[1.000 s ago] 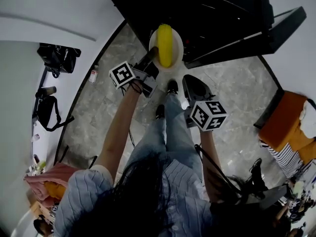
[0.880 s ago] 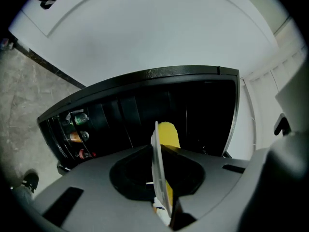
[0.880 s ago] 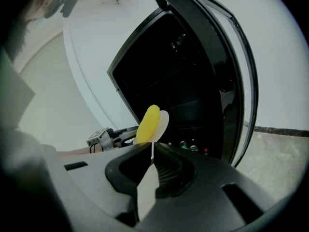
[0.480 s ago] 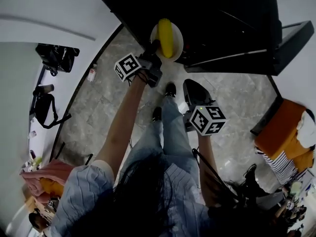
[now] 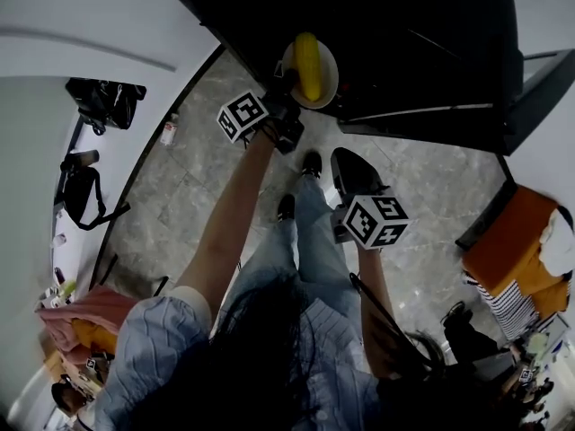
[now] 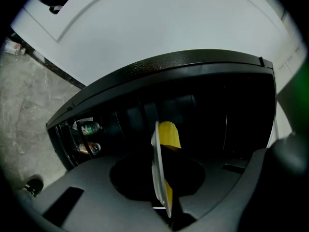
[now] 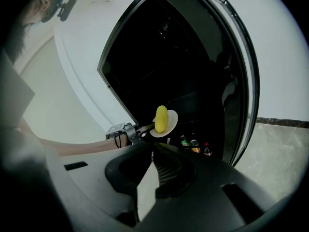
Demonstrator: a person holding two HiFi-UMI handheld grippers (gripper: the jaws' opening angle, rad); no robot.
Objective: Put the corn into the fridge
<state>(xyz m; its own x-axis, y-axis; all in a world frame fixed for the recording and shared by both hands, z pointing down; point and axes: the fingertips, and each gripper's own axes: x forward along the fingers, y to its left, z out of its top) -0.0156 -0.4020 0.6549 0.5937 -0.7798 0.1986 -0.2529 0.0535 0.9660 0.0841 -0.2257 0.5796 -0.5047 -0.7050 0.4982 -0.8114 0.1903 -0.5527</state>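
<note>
Left gripper jaws pinch the near rim of the white plate. The corn lies on the plate, right at the fridge opening and not yet set down inside. Likely gripped by the rim so the corn rides level and untouched. Right gripper hangs back from the fridge, jaws pressed together on nothing; probably parked since the door already stands open. Bottles sit low in the fridge, with labels too small to read. Marker cubes carry square patterns only and no writing.
</note>
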